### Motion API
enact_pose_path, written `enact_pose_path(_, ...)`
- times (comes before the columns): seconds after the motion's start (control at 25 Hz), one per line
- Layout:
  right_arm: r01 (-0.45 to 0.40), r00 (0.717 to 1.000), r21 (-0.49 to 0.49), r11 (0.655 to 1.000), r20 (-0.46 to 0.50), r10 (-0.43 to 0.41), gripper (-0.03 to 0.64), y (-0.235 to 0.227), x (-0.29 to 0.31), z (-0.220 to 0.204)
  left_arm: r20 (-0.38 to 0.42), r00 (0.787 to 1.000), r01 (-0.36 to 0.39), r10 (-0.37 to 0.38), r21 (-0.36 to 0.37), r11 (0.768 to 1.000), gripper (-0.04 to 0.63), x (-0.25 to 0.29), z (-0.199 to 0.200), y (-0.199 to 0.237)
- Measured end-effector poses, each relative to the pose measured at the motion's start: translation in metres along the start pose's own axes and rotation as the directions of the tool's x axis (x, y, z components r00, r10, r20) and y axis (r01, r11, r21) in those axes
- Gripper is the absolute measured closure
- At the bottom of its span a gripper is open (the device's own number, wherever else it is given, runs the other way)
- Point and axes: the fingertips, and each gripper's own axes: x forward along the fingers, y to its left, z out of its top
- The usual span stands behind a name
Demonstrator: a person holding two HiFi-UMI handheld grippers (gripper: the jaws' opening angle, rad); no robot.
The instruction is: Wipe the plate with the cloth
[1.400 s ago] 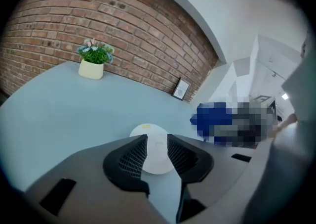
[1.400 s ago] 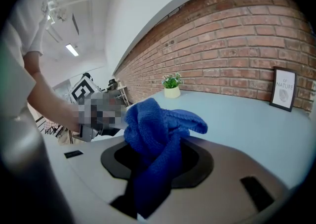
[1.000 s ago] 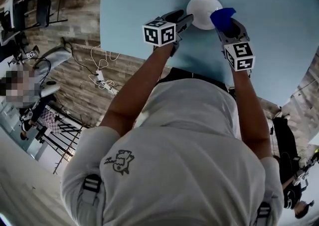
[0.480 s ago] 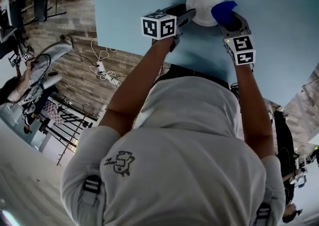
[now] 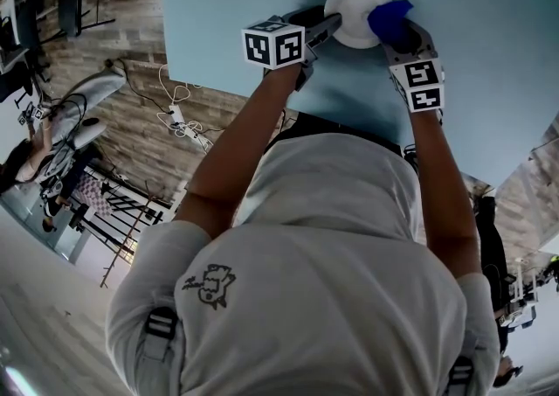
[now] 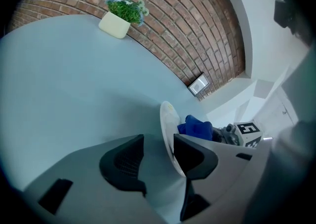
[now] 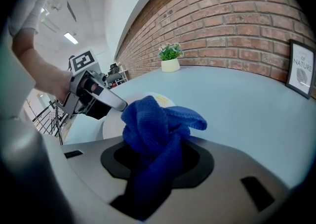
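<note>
A white plate (image 5: pixel 354 10) lies on the pale blue table (image 5: pixel 244 1). My left gripper (image 5: pixel 321 25) reaches its near left rim. In the left gripper view the left gripper (image 6: pixel 157 144) stands wide, its jaws having just been opening. The plate (image 6: pixel 168 124) has its rim between them, close to the right-hand pad and clear of the other. My right gripper (image 5: pixel 397 36) is shut on a bunched blue cloth (image 5: pixel 389 18), which hangs over the plate's right side. In the right gripper view the cloth (image 7: pixel 153 124) fills the right gripper (image 7: pixel 158 154), with the plate (image 7: pixel 112 119) just beyond.
A potted plant (image 6: pixel 122 15) stands far back on the table near the brick wall. A framed picture (image 7: pixel 301 67) leans against that wall. The table's near edge runs just behind both hands. Cables (image 5: pixel 179 136) lie on the wooden floor to the left.
The right gripper has sunk a little with the cloth, closer onto the plate's right side. The left gripper has edged slightly toward the plate's rim.
</note>
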Motion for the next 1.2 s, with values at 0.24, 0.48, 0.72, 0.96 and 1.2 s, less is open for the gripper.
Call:
enact_pose_path(0.24,-0.009,1.0,-0.009,1.0,-0.015,0.009,0.474,0.001,0.003,0.006,0.002,1.0,0.017,-0.017,0.046,0.999,0.533,0.001,0.006,-0.01)
enact_pose_path(0.48,0.004,0.999,-0.058,0.998,-0.047,-0.006,0.474,0.004,-0.004,0.003,0.061,0.995,0.086,-0.084,-0.02,0.996,0.578,-0.008,0.012,-0.025)
enact_pose_path(0.72,0.041,0.999,-0.139,0.989,-0.022,-0.044,0.474,0.014,-0.024,0.025,0.051,0.991,0.122,-0.123,0.026,0.992,0.578,-0.028,0.003,-0.053)
enact_pose_path(0.96,0.042,0.996,-0.276,0.96,0.085,-0.019,0.474,0.072,-0.04,0.101,0.062,0.974,0.214,-0.217,0.052,0.975,0.574,-0.067,0.011,-0.087)
enact_pose_path(1.2,0.05,0.98,-0.32,0.946,0.2,0.016,0.474,0.138,-0.086,0.149,0.215,0.923,0.308,-0.318,0.081,0.948,0.572,-0.141,0.041,-0.123)
